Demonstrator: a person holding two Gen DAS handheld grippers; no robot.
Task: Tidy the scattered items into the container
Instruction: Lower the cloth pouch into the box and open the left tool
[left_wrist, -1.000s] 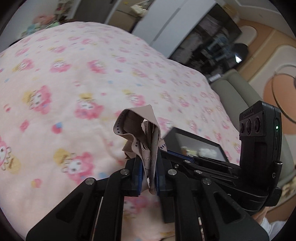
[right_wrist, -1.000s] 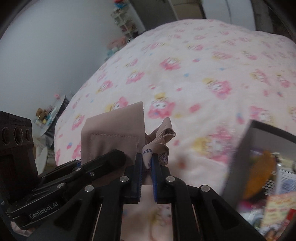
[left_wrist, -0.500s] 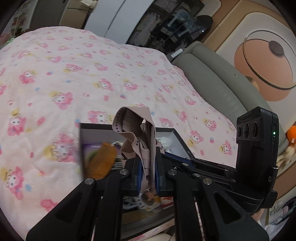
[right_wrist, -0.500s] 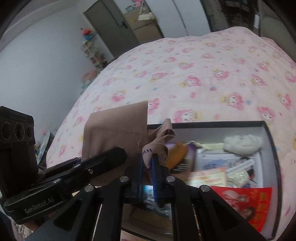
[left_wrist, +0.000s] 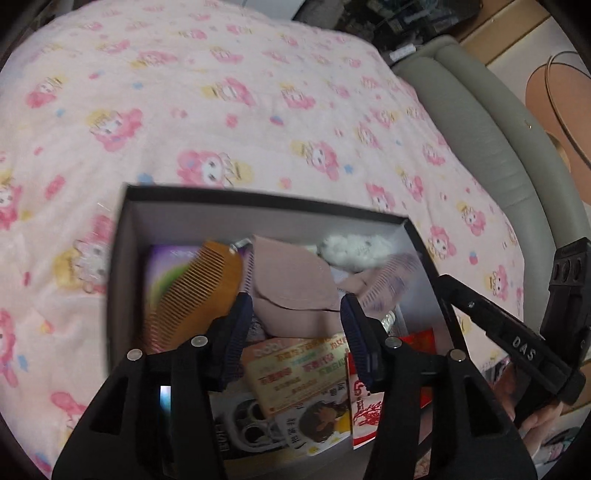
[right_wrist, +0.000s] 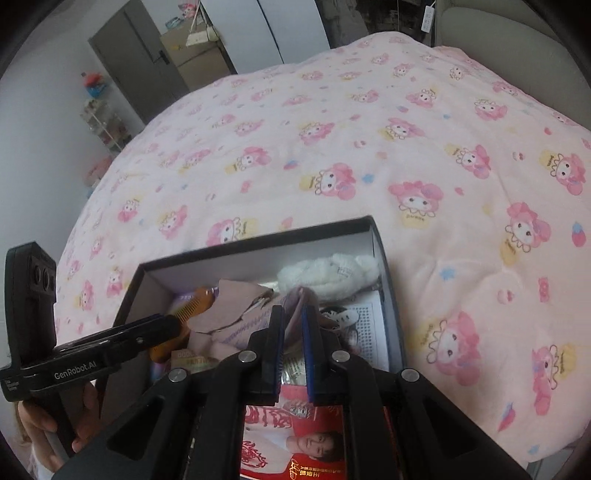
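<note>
Pink cloth (left_wrist: 295, 291) lies in the open box (left_wrist: 258, 206) directly ahead of the left gripper (left_wrist: 295, 332), whose jaws are opening clear of it, while the right gripper (right_wrist: 291, 354) pinches its far end.

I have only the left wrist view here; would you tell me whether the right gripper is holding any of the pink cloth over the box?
Observer: Yes. The right wrist view shows the right gripper with its jaws shut on a fold of the pink cloth, above the open box.
Operator: Thank you. That gripper blocks the box's right end for me; what lies there?
Observer: A white sheet printed with rows of dots lies flat against that wall, just nearer the camera than the white plush toy.
</note>
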